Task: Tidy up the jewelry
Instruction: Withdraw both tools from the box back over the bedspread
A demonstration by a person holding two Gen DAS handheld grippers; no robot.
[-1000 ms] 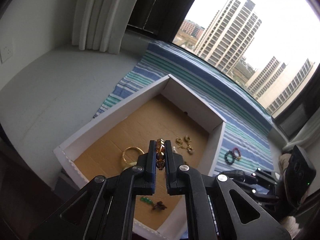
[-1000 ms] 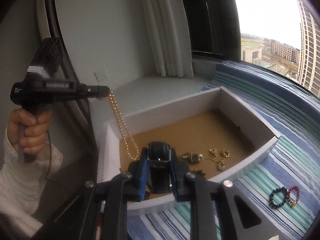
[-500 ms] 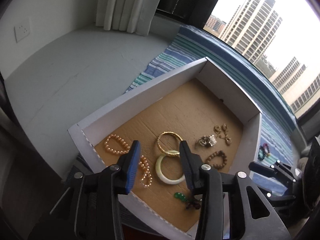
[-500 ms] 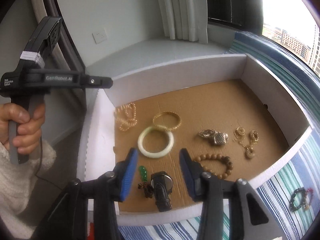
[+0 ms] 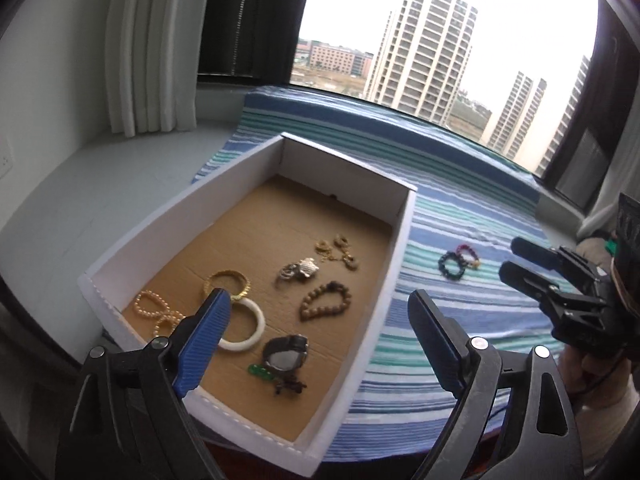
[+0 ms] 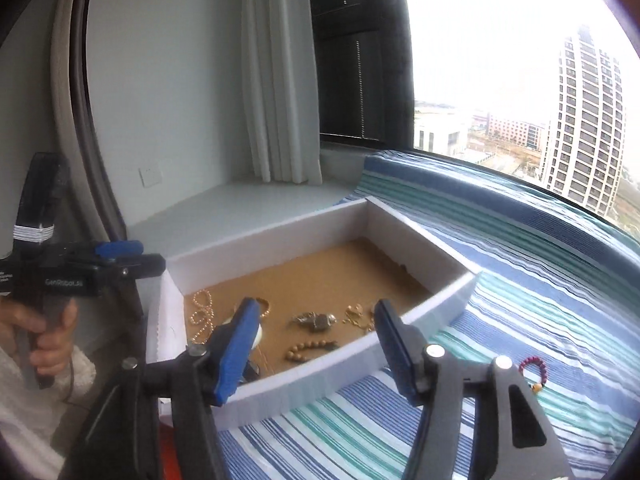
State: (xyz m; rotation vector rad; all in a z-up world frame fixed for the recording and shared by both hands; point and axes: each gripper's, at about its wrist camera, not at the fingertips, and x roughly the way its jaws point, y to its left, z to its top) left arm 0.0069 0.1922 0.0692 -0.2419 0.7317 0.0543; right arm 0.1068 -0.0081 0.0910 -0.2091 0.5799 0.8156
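A white box [image 5: 248, 160] with a brown cardboard floor holds jewelry: a pearl necklace [image 5: 154, 310], gold bangle [image 5: 228, 282], white bangle [image 5: 248, 330], wooden bead bracelet [image 5: 324, 306], black watch [image 5: 286, 354], silver piece [image 5: 300, 271] and gold earrings [image 5: 336, 248]. Two bead bracelets [image 5: 458, 260] lie on the striped cloth to the right of the box. My left gripper [image 5: 320, 328] is open and empty above the box's near end. My right gripper [image 6: 314, 338] is open and empty above the box's [image 6: 432, 304] near wall; a red bracelet [image 6: 534, 368] lies to its right.
A blue, green and white striped cloth [image 5: 472, 184] covers the window ledge under the box. White curtains [image 5: 148, 48] hang at the back left, beside a pale ledge [image 5: 88, 188]. The window shows tall buildings. The other gripper shows at each view's edge [image 5: 560, 280] [image 6: 80, 268].
My left gripper let go of the pearl necklace into the box and opened wide. My right gripper released the black watch into the box, opened, and pulled back. Both views have swung right.
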